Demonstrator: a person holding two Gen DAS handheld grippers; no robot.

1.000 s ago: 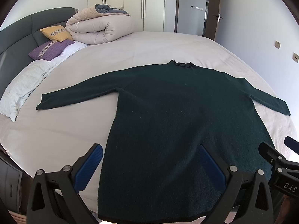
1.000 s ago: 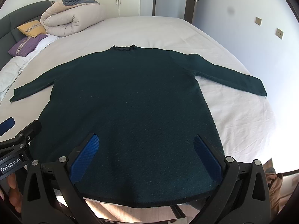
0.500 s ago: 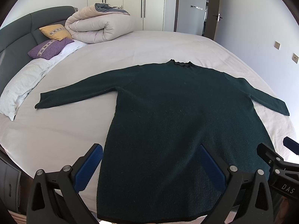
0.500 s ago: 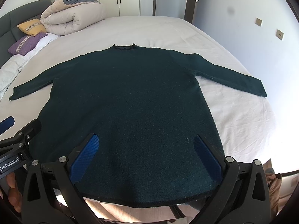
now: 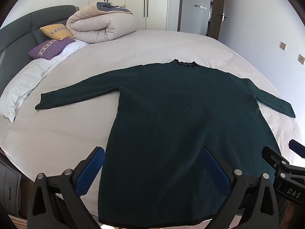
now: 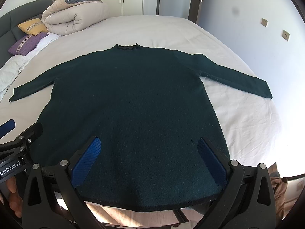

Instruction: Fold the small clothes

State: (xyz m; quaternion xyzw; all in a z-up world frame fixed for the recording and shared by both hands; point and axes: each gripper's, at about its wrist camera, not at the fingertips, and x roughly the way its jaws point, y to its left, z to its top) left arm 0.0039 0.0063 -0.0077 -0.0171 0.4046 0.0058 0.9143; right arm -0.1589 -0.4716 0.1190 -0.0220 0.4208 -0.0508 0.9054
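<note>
A dark green long-sleeved sweater (image 5: 181, 114) lies flat on the white bed (image 5: 156, 47), sleeves spread, collar at the far side, hem at the near edge. It also shows in the right wrist view (image 6: 133, 99). My left gripper (image 5: 152, 164) is open and empty, held above the sweater's lower left part. My right gripper (image 6: 148, 156) is open and empty above the hem's middle. Each gripper shows at the edge of the other's view: the right one (image 5: 282, 164) and the left one (image 6: 19, 133).
A rolled beige duvet (image 5: 103, 26), a yellow cushion (image 5: 56, 31) and a purple cushion (image 5: 50, 48) lie near the dark headboard (image 5: 22, 30). A white pillow (image 5: 22, 87) lies at the left. Wardrobes and a door stand behind. A wall is at the right.
Both grippers have drifted slightly; the view has shifted a little, with the sweater lying as before. Both stay open.
</note>
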